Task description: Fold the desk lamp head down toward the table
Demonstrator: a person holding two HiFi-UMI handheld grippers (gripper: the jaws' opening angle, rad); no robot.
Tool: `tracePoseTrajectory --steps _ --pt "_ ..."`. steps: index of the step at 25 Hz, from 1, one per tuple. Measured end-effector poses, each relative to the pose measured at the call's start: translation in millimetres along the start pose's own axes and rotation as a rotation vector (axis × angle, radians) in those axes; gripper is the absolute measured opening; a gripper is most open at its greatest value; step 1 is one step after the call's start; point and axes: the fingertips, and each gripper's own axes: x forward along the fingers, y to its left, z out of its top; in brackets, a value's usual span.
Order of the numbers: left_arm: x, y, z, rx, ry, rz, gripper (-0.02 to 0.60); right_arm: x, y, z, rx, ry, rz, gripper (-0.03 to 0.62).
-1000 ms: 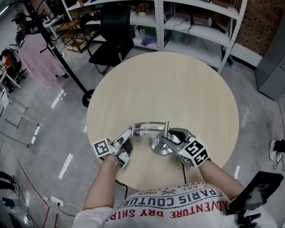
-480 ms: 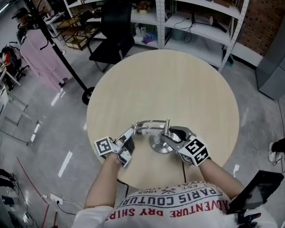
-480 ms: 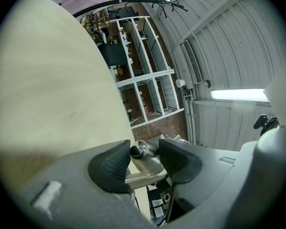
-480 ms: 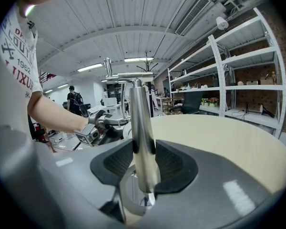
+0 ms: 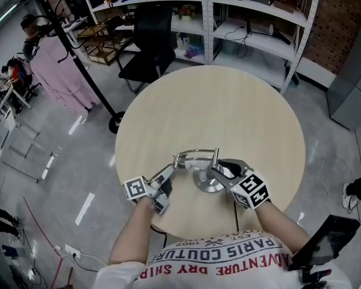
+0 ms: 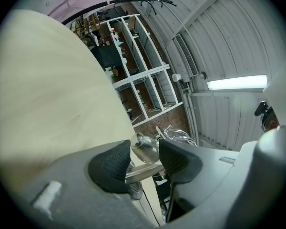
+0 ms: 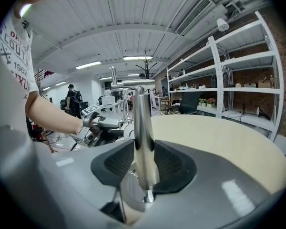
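A silver desk lamp stands near the front edge of the round beige table [image 5: 210, 101]. It has a round base [image 5: 206, 184], an upright post [image 5: 216, 157] and a thin arm running left to a small head [image 5: 178, 159]. My left gripper [image 5: 174, 166] is shut on the lamp head [image 6: 145, 147], which sits between its dark pads [image 6: 112, 166]. My right gripper [image 5: 221, 167] has the post [image 7: 142, 128] between its jaws just above the base [image 7: 131, 194]. Those jaws are closing, with both pads against the post.
White shelving [image 5: 253, 17] and a black office chair [image 5: 147, 47] stand beyond the table's far edge. A coat rack with pink cloth [image 5: 63, 71] is at the left. The table top beyond the lamp is bare wood.
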Motion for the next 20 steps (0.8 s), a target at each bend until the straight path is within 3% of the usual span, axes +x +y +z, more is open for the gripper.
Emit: tracePoseTrajectory --steps 4,7,8,9,15,20 --pt "-19 -1 -10 0.157 0.048 0.092 0.183 -21 2 11 0.014 -0.047 -0.013 0.060" --pt "-24 -29 -17 0.322 0.096 0.095 0.180 -36 14 21 -0.013 -0.054 -0.014 0.032" --pt "-25 -41 -19 0.380 0.104 0.105 0.114 -40 20 23 -0.031 -0.047 -0.017 0.006" --pt "-27 -53 -23 0.441 0.112 0.116 -0.005 -45 28 25 -0.051 -0.042 -0.018 0.000" --pt "-37 -130 -73 0.745 0.277 0.074 0.000 -73 88 43 -0.077 -0.079 0.065 0.000" --pt "-42 -166 -112 0.926 0.377 0.116 0.000 -93 116 37 -0.047 -0.084 0.131 0.000"
